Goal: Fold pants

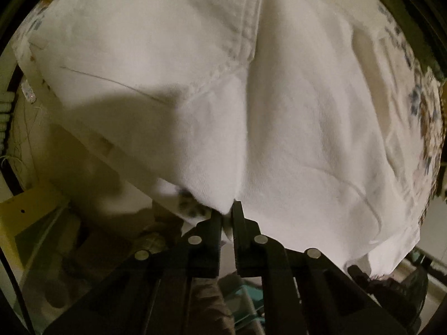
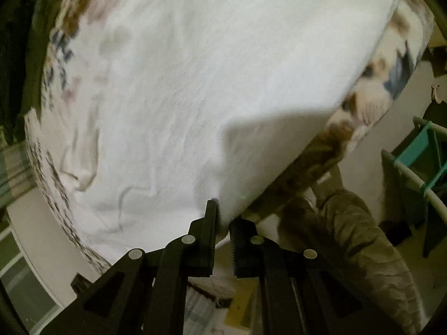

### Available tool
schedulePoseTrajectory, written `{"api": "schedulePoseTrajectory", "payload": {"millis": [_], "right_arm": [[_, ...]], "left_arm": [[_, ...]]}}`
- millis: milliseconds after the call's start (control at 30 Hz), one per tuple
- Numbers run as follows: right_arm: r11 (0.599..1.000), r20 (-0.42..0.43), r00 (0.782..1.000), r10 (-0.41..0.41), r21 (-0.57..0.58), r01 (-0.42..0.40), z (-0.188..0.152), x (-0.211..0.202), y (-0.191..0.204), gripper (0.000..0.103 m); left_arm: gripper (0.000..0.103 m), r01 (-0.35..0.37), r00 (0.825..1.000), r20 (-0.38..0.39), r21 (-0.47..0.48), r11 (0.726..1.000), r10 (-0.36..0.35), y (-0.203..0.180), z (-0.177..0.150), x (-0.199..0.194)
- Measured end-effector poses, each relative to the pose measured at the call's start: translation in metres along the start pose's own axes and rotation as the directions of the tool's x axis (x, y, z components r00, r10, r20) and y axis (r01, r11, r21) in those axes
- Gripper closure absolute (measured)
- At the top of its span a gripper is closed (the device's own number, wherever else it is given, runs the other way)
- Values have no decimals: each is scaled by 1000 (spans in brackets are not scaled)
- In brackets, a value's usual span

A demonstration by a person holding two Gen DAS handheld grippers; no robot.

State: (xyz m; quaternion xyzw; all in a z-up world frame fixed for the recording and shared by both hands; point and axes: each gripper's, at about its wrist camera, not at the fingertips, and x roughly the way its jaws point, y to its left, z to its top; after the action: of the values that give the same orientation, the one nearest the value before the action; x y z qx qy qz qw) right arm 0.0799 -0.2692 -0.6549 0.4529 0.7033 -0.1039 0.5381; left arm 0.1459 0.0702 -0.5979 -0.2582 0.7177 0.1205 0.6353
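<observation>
White pants fill the left wrist view, spread over a floral-print surface; a seam with stitching runs down the upper middle. My left gripper is shut on a near edge of the white fabric. In the right wrist view the white pants also fill the frame. My right gripper is shut on a lower corner of the fabric, which hangs between its fingers. The other gripper shows at the lower right of the left wrist view, at the fabric's edge.
A floral-print cover lies under the pants and shows at both sides. A yellow box sits low left. A white and teal rack stands at the right. The person's olive trouser leg is below right.
</observation>
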Motion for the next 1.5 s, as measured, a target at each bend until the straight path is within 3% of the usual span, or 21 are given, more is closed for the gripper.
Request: {"api": "schedulePoseTrajectory", "payload": {"millis": [133,200,267,333,500,533,567,633,667,700,767,867,933,1033,1133,1200,1267,1300,1400,1433,1500], "right_arm": [[995,-120,989,-90,34,95,17,5,6,69],[993,-118,986,-116,-28,114,17,-20,25,45],[961,-61,984,-167,-233,149,16,-46,69,42],[865,30,971,-238,-448,226,17,-52,116,42],[375,255,883,-393,-833,407,27,11,221,42],[323,253,877,-409,-858,399,28,23,230,42],[258,251,863,-438,-885,388,30,40,236,47],[126,334,818,-469,-891,436,31,59,241,81],[104,346,814,-467,-892,439,32,60,242,94],[130,331,828,-452,-894,428,36,56,243,99],[234,294,863,-412,-881,412,48,41,244,100],[419,234,914,-332,-831,365,71,11,237,101],[478,221,923,-314,-803,355,82,4,233,101],[484,211,898,-386,-783,391,98,7,224,103],[484,203,905,-374,-790,377,99,-10,233,100],[476,158,938,-307,-828,296,92,-20,253,71],[433,113,947,-300,-869,240,82,-10,271,50],[403,98,945,-311,-887,225,78,1,280,50],[305,92,926,-366,-928,213,72,34,287,50],[240,135,911,-390,-940,242,68,49,291,64],[206,149,908,-391,-948,244,63,56,294,96]], "left_arm": [[75,-23,999,-46,57,998,25,-1,15,-22],[63,-47,999,-9,126,991,48,-8,19,-46],[26,-125,990,89,209,970,109,-40,26,-70],[22,-155,979,172,248,956,114,-61,45,-86],[22,-16,995,99,225,974,-7,-109,104,-59],[22,-3,999,52,234,972,-9,-128,113,-45],[23,7,1000,16,236,972,-11,-139,121,-37],[37,46,997,-65,217,975,-33,-150,136,-13],[63,61,996,-77,203,977,-47,-149,137,-9],[81,69,996,-75,191,979,-56,-150,141,-6],[91,82,996,-60,184,980,-72,-153,141,-11],[93,124,992,-13,174,977,-124,-162,154,-25],[92,124,992,-3,172,977,-126,-160,159,-33],[86,165,986,-17,158,974,-165,-148,159,-45],[59,159,985,38,169,973,-168,-121,152,-79],[17,156,980,93,171,973,-173,-112,146,-94],[8,90,981,156,165,982,-116,-111,139,-98],[8,61,981,175,158,986,-89,-105,140,-99],[8,14,983,179,120,993,-35,-93,144,-92],[8,1,983,181,115,993,-22,-90,146,-88],[8,-24,984,181,119,993,2,-85,149,-83]]}}
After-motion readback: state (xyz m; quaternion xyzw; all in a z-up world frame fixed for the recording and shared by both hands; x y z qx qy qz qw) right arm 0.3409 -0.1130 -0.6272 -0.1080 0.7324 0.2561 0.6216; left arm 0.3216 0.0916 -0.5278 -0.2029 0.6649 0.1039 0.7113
